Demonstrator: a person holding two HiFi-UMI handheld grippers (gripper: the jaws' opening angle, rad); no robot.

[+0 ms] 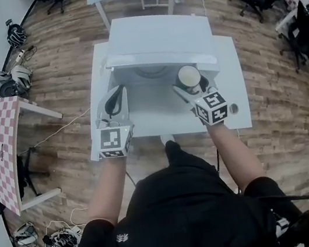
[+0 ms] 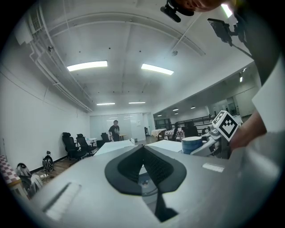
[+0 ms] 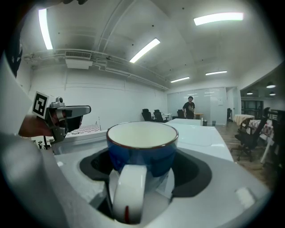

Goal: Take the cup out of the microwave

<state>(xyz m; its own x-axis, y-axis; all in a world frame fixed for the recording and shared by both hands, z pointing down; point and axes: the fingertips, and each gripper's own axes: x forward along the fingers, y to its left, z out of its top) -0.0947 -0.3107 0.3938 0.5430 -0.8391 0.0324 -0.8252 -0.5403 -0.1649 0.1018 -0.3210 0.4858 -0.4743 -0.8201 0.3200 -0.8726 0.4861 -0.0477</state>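
At the microwave point(image 1: 157, 36), right gripper point(image 3: 144, 171) clamps a cup point(image 3: 142, 149), blue only in gripper views; left gripper point(image 2: 143, 150) closed.

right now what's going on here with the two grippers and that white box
A person stands at a white microwave oven on a white table, with a handheld gripper in each hand. The right gripper has its fingers closed on a blue ceramic cup with a white inside, held upright at the oven's open front. The left gripper is shut and empty, off to the cup's left.
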